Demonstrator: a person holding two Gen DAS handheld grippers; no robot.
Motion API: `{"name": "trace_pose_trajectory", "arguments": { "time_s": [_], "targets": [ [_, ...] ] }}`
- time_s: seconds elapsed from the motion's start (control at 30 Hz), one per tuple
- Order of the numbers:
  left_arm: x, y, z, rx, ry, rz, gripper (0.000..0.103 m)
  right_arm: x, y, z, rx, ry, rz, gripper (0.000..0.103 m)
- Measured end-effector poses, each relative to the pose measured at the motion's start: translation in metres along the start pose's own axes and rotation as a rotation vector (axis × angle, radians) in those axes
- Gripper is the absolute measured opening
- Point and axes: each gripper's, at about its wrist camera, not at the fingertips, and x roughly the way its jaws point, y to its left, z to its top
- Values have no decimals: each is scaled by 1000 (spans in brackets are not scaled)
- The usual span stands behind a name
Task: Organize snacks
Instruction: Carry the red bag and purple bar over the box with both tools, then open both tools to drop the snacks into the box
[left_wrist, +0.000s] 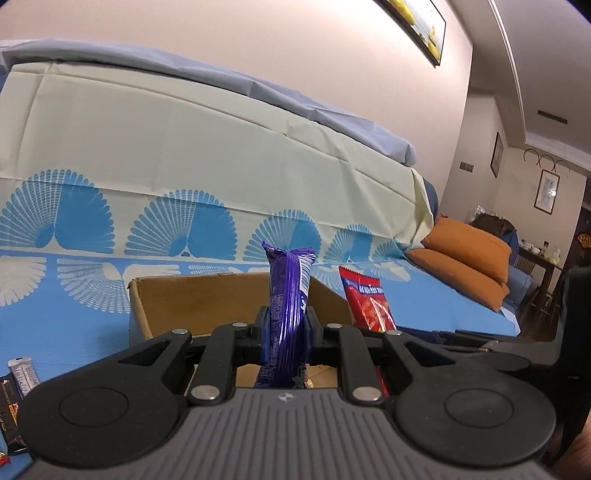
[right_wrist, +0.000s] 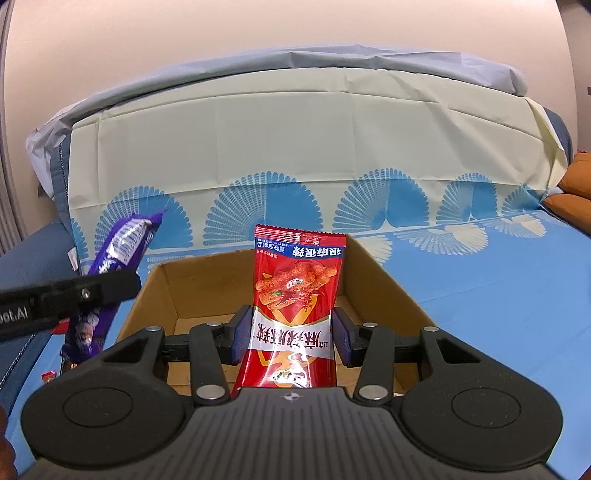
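My left gripper (left_wrist: 286, 328) is shut on a purple snack packet (left_wrist: 286, 295), held upright above the near edge of an open cardboard box (left_wrist: 199, 295). My right gripper (right_wrist: 290, 332) is shut on a red snack packet (right_wrist: 295, 291), held upright over the same box (right_wrist: 384, 284). The red packet also shows in the left wrist view (left_wrist: 367, 304), to the right of the purple one. The purple packet (right_wrist: 122, 247) and the left gripper's finger (right_wrist: 85, 295) show in the right wrist view at the box's left side. The box's floor looks bare where visible.
The box sits on a blue cloth with a fan pattern (right_wrist: 498, 295). Behind it rises a covered sofa back (right_wrist: 295, 136). Several small snack bars (left_wrist: 18, 387) lie on the cloth at the left. Orange cushions (left_wrist: 465, 254) lie at the right.
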Motion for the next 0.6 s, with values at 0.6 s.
{"name": "trace_pose_trajectory", "arguments": {
  "time_s": [0.6],
  "targets": [
    [3, -1, -2, 1, -2, -4, 18, -7, 2, -1, 4, -25, -21, 47]
  ]
}}
